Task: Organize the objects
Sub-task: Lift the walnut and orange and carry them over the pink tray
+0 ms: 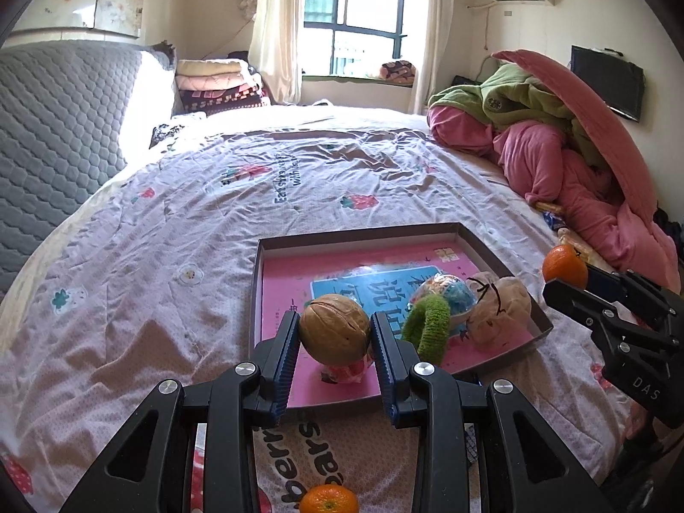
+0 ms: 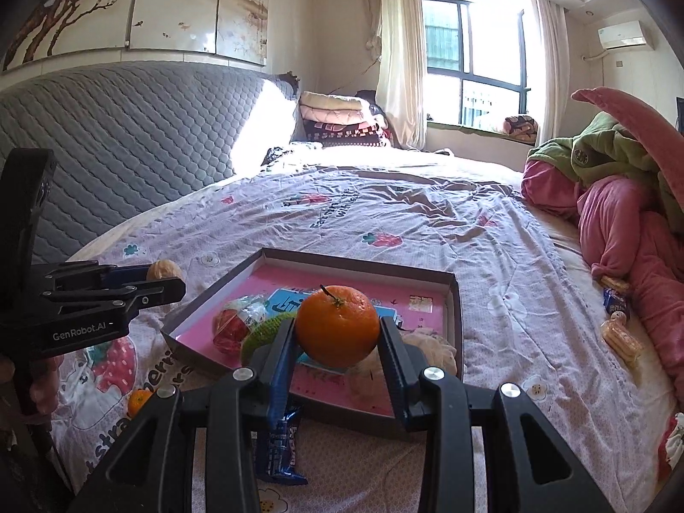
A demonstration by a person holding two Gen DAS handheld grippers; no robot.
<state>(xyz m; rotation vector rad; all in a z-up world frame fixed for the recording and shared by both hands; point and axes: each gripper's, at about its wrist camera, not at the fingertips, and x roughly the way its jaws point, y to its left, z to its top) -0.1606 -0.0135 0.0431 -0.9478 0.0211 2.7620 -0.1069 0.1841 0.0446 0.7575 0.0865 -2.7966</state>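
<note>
My left gripper point(image 1: 334, 333) is shut on a brown walnut point(image 1: 334, 328) and holds it above the near left part of a shallow box tray point(image 1: 363, 231) with a pink book as its floor. My right gripper point(image 2: 337, 329) is shut on an orange tangerine point(image 2: 337, 325) above the tray's near edge point(image 2: 355, 263). In the tray lie a green knitted ring point(image 1: 427, 325), a blue-and-white ball point(image 1: 449, 293), a beige cloth pouch point(image 1: 500, 308) and a red wrapped sweet point(image 1: 344, 374). The right gripper with its tangerine point(image 1: 564, 265) shows at the right of the left wrist view.
A second tangerine point(image 1: 328, 499) lies on the bedsheet near me. A blue snack packet point(image 2: 280, 449) lies in front of the tray. Biscuit packets point(image 2: 620, 337) lie at the right by a pile of pink and green bedding point(image 2: 620, 196). A grey padded headboard point(image 1: 55, 128) stands left.
</note>
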